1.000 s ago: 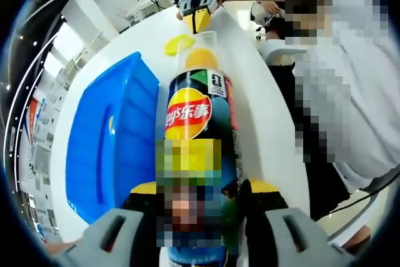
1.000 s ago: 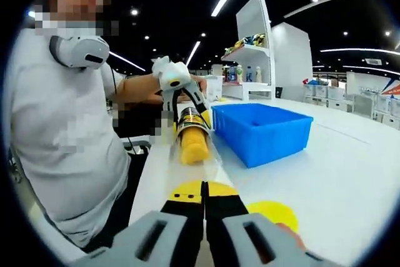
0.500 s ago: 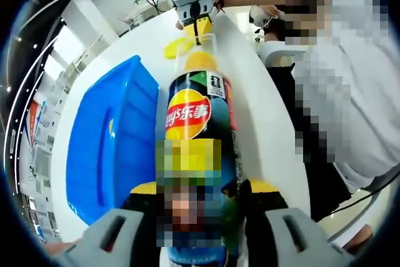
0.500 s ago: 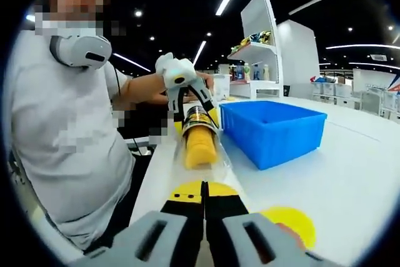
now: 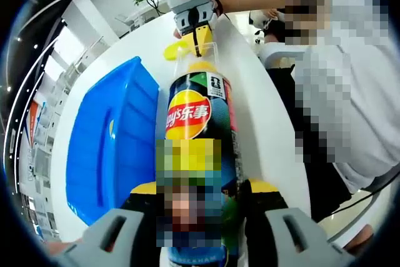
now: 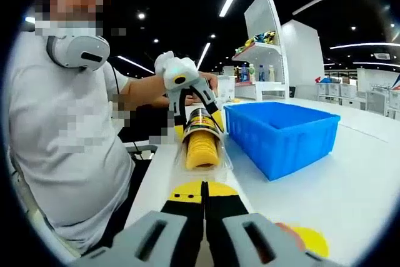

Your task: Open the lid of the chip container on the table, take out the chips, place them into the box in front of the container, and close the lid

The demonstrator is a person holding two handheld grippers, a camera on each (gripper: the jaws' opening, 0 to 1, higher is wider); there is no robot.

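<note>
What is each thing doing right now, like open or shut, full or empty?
chip can: lid off, lying on its side, held in the left gripper.
clear tray: partly slid out of the can, chips stacked inside.
yellow lid: off, lying on the table.
blue box: open, no chips showing in it.
right gripper: shut, its tips at the tray's end.

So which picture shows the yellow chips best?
The right gripper view: the chips face it, stacked in the clear tray sticking out of the can. The left gripper view catches a yellow sliver of them past the can.
</note>
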